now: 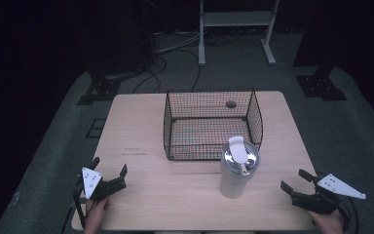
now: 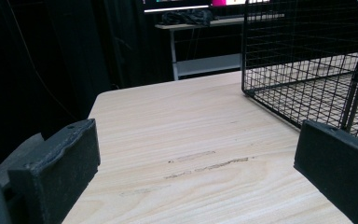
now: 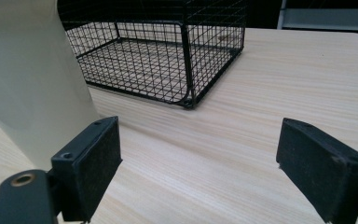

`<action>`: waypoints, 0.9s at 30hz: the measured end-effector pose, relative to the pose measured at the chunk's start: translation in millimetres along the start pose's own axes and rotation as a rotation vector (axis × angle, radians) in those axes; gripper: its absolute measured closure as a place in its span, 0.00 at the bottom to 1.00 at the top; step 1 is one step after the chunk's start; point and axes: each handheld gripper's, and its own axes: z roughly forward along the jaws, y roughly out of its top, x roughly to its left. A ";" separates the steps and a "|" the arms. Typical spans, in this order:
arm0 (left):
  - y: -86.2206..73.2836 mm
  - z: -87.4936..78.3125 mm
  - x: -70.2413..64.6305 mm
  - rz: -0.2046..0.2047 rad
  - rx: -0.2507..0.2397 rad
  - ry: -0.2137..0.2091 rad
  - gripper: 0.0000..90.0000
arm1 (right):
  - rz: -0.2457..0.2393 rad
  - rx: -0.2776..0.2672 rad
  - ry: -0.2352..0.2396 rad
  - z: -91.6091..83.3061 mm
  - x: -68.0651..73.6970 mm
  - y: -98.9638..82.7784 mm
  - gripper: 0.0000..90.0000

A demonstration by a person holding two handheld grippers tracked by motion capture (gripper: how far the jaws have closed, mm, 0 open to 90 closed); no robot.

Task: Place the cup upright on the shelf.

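While the tumbler [image 1: 237, 170] stands upright on the table [image 1: 141, 136], near the front edge and just in front of the wire basket's [image 1: 209, 124] near right corner, nothing has been gripped, so I judge the work barely begun: the cup is untouched and the basket holds nothing. My right gripper [image 1: 299, 186] rests near the front right corner, jaws spread wide with bare wood between them, pointing back toward the tumbler (its pale wall looms at the left of my right gripper view). My left gripper [image 1: 111, 171] sits near the front left corner, jaws likewise apart and holding nothing, aimed toward the basket. Both hands are low at the front edge.
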 end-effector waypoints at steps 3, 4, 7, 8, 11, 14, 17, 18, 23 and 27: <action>0.0 -0.1 0.0 0.000 0.001 0.001 0.00 | 0.002 -0.006 0.002 -1.3 -0.7 2.8 0.14; 0.0 0.1 0.2 -0.002 -0.001 0.000 0.00 | 0.001 -0.006 0.004 -1.6 -0.8 3.7 0.14; 0.0 -0.1 0.2 -0.003 -0.002 0.000 0.00 | -0.004 -0.007 0.009 -2.0 -0.1 5.3 0.14; -0.1 -0.2 0.2 -0.003 -0.002 0.000 0.00 | -0.004 -0.008 0.013 -2.5 1.5 7.2 0.14; -0.1 -0.2 0.3 -0.003 -0.003 -0.001 0.00 | -0.015 -0.005 0.023 -3.0 3.1 9.8 0.14; -0.1 -0.4 0.4 -0.005 -0.004 -0.002 0.00 | -0.027 -0.009 0.040 -2.9 5.3 13.4 0.14; -0.1 -0.4 0.3 -0.005 -0.003 0.000 0.00 | -0.033 -0.001 0.054 -1.3 6.8 16.3 0.14; -0.1 -0.5 0.4 -0.005 -0.004 -0.002 0.00 | -0.036 0.003 0.058 -0.4 7.4 17.5 0.14; -0.1 -0.7 0.3 -0.005 -0.004 -0.001 0.00 | -0.070 0.014 0.090 3.8 14.8 23.9 0.14; -0.2 -0.6 0.7 -0.007 -0.004 -0.002 0.00 | -0.091 0.021 0.118 6.6 23.5 27.8 0.14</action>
